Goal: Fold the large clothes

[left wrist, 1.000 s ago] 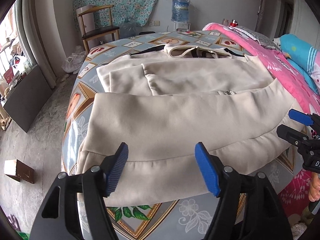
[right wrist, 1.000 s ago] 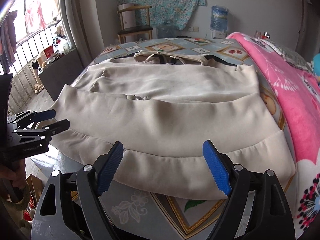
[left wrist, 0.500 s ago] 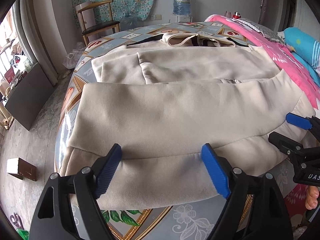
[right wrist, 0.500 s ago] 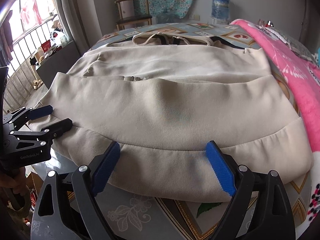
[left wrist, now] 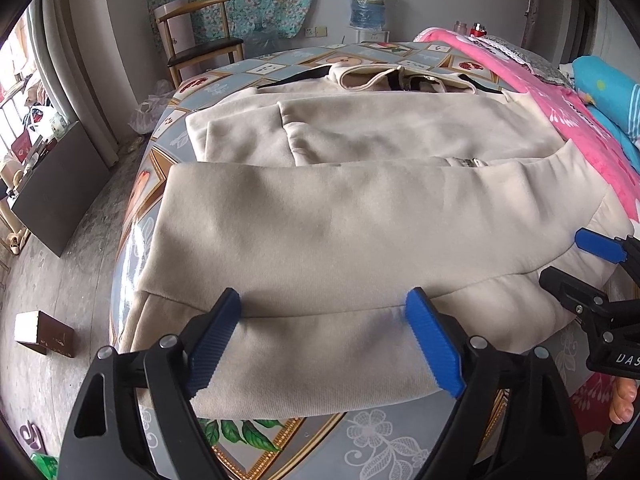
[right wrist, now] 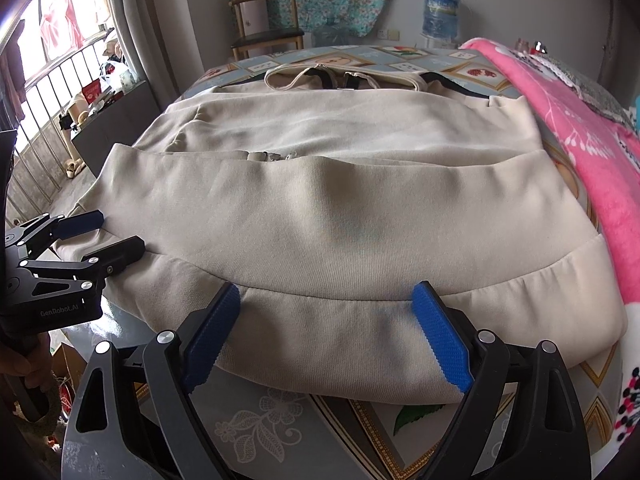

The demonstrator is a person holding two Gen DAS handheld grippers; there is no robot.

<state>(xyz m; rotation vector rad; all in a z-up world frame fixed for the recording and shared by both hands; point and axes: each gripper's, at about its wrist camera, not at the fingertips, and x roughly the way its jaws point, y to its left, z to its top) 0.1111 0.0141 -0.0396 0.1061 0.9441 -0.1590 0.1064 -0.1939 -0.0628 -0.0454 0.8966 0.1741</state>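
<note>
A large beige zip-up jacket [left wrist: 360,216] lies flat on the patterned bed cover, collar at the far end, both sleeves folded over its front, hem band nearest me. It fills the right wrist view too [right wrist: 340,208]. My left gripper [left wrist: 324,344] is open, its blue pads straddling the hem band near the left corner. My right gripper [right wrist: 326,336] is open, straddling the hem band near the right side. Each gripper shows in the other's view, the right one [left wrist: 580,264] and the left one [right wrist: 104,236], both open at the hem.
A pink blanket [right wrist: 580,140] lies along the bed's right side, with a blue pillow [left wrist: 608,92]. A wooden chair [left wrist: 200,40] and a water bottle [left wrist: 368,4] stand by the far wall. A dark board [left wrist: 56,184] and a small brown box [left wrist: 44,332] sit on the floor at left.
Both grippers have moved forward and down onto the jacket's hem; the pads now straddle the hem band. Both stayed open. The jacket has not moved.
</note>
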